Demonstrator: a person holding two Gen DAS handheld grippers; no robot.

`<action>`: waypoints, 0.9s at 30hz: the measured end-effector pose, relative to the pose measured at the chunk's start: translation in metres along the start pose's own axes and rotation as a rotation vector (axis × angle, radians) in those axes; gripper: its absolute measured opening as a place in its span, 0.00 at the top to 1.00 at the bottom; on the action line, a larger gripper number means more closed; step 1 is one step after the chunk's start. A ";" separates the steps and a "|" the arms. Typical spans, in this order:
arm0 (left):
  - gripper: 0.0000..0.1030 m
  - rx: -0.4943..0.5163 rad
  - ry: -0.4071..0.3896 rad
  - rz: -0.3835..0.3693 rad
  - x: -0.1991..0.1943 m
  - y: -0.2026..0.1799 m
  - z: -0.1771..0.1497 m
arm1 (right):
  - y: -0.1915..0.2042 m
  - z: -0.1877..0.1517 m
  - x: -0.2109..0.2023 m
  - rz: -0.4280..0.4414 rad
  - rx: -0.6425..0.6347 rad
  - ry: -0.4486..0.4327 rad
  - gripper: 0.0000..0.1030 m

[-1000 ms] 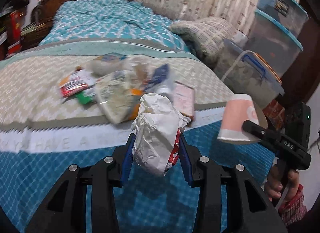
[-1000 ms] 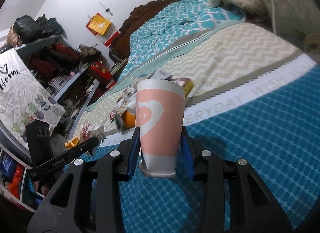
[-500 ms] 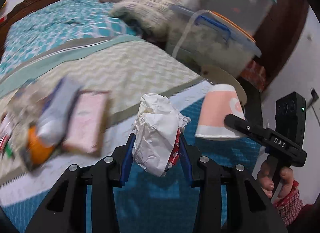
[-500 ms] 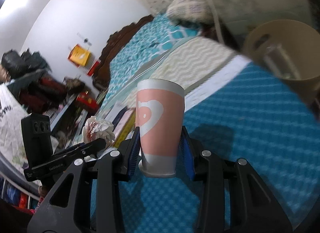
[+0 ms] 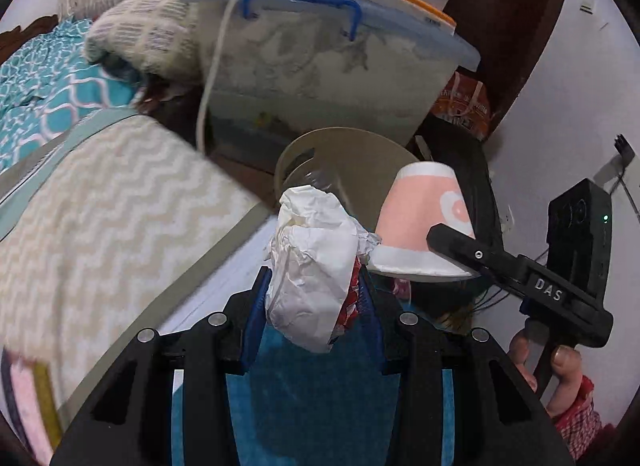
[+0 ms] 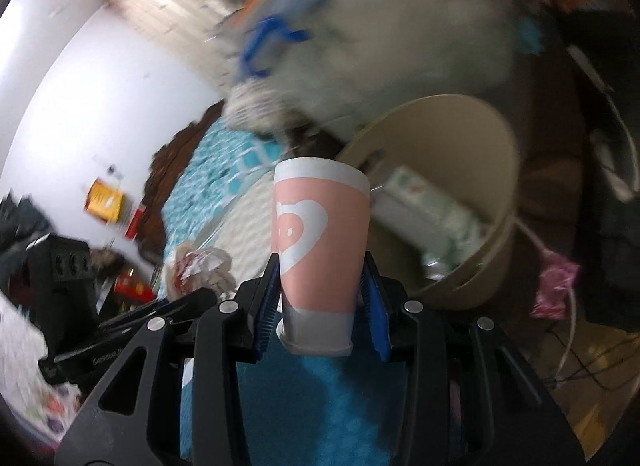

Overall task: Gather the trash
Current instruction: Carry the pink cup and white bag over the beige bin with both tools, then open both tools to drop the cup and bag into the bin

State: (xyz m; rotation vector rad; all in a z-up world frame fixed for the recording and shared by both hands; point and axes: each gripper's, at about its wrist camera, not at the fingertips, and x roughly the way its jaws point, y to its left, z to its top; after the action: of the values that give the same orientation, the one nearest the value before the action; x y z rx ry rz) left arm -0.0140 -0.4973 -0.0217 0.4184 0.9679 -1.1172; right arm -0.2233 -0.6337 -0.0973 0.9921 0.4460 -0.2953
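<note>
My left gripper (image 5: pixel 316 302) is shut on a crumpled white paper wad (image 5: pixel 314 266) with a red edge, held above the blue bed cover near the bed's edge. My right gripper (image 6: pixel 320 294) is shut on a pink paper cup (image 6: pixel 318 234) with a white heart; the cup also shows in the left wrist view (image 5: pixel 424 221). A beige round bin (image 6: pixel 472 137) stands just beyond both grippers beside the bed, with cartons and other trash inside; it also shows in the left wrist view (image 5: pixel 352 145). The paper wad shows at the left in the right wrist view (image 6: pixel 204 266).
A large clear storage tub (image 5: pixel 328 65) with blue handle and orange-edged lid stands behind the bin. A patterned pillow (image 5: pixel 152 33) lies against it. Cables (image 6: pixel 572 346) and a pink bag (image 6: pixel 554 286) lie on the floor right of the bin. More trash lies on the bed far left.
Both grippers have swung right, away from the trash pile on the bed, toward the beige bin, each still holding its item. The bin is now close in front.
</note>
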 end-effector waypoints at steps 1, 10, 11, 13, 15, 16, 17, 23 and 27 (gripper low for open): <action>0.62 -0.002 0.006 -0.004 0.008 -0.002 0.005 | -0.007 0.006 0.003 -0.019 0.010 0.000 0.60; 0.62 -0.042 0.085 -0.003 0.066 -0.001 0.027 | -0.021 0.034 0.031 -0.107 -0.040 0.038 0.58; 0.62 -0.043 0.091 -0.003 0.071 -0.002 0.028 | -0.022 0.034 0.031 -0.110 -0.039 0.042 0.57; 0.61 -0.037 0.095 -0.001 0.078 -0.006 0.032 | -0.024 0.035 0.031 -0.111 -0.034 0.041 0.55; 0.60 -0.026 0.096 -0.010 0.083 -0.014 0.035 | -0.022 0.033 0.029 -0.124 -0.034 0.038 0.48; 0.59 -0.019 0.094 -0.009 0.084 -0.017 0.037 | -0.022 0.034 0.029 -0.130 -0.037 0.038 0.46; 0.53 -0.011 0.093 -0.006 0.085 -0.020 0.037 | -0.020 0.034 0.031 -0.134 -0.042 0.040 0.44; 0.31 -0.020 0.084 0.033 0.079 -0.021 0.036 | -0.020 0.032 0.021 -0.149 -0.034 -0.004 0.40; 0.29 -0.046 0.023 0.052 0.047 -0.005 0.029 | -0.010 0.029 0.016 -0.151 -0.059 -0.031 0.39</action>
State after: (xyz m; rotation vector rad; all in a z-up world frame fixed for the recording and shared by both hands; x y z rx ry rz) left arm -0.0006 -0.5460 -0.0437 0.4174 0.9959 -1.0430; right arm -0.2078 -0.6643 -0.0991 0.8971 0.5000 -0.4302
